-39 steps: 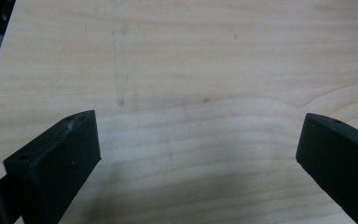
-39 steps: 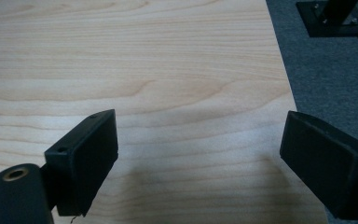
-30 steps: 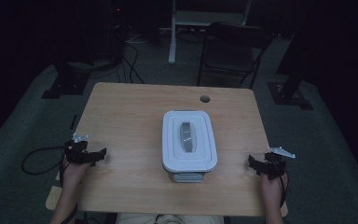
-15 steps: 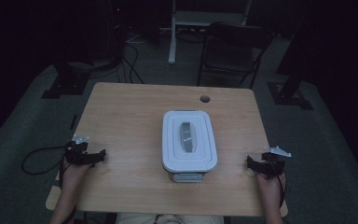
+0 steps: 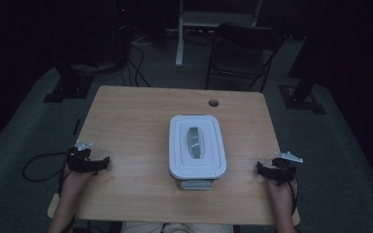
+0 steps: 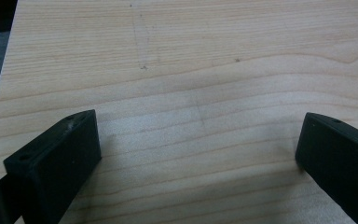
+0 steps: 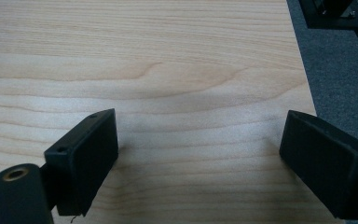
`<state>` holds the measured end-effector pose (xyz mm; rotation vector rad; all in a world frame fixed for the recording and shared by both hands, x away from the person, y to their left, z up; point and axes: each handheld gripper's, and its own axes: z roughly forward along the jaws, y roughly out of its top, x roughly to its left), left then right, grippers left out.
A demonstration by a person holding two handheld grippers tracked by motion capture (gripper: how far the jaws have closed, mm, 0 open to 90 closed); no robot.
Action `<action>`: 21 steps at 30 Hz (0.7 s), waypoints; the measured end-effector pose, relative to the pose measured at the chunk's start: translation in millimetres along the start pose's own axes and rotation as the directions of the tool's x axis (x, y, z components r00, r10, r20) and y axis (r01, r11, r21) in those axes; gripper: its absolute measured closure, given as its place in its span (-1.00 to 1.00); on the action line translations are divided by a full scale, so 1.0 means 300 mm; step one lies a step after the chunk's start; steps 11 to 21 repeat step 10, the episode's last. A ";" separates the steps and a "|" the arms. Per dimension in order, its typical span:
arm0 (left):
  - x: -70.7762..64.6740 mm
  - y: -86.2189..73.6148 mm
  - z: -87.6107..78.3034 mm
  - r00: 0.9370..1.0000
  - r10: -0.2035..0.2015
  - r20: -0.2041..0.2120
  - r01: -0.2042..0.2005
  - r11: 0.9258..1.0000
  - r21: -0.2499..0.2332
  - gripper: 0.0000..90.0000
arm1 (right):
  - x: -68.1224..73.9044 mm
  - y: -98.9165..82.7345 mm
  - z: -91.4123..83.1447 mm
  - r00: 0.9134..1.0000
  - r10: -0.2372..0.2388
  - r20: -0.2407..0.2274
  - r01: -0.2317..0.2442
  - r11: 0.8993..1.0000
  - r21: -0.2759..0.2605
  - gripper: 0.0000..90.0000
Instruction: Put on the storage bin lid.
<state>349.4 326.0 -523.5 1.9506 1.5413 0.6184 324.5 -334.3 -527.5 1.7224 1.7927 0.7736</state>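
We hold the left gripper [image 5: 104, 162] and right gripper [image 5: 261, 169] wide open, flanking the unlabelled white container [image 5: 196, 145].

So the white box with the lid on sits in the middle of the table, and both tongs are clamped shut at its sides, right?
Not quite. The white box does sit mid-table with its lid on, but both tongs are open: the left tongs and right tongs show their jaws wide apart over bare wood in the two gripper views.

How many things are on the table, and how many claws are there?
White lidded box: 1
Black claws: 2, left claw and right claw, both open
Total: 3
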 end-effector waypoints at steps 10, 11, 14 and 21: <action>0.000 -0.001 -0.001 1.000 0.002 0.002 -0.002 1.000 -0.001 -0.99 | 0.000 0.000 0.000 1.000 0.000 0.000 0.000 1.000 0.000 -0.76; 0.000 -0.001 -0.001 1.000 0.002 0.002 -0.002 1.000 -0.001 -0.99 | 0.000 0.000 0.000 1.000 0.000 0.000 0.000 1.000 0.000 -0.76; 0.000 -0.001 -0.001 1.000 0.002 0.002 -0.002 1.000 -0.001 -0.99 | 0.000 0.000 0.000 1.000 0.000 0.000 0.000 1.000 0.000 -0.76; 0.000 -0.001 -0.001 1.000 0.002 0.002 -0.002 1.000 -0.001 -0.99 | 0.000 0.000 0.000 1.000 0.000 0.000 0.000 1.000 0.000 -0.76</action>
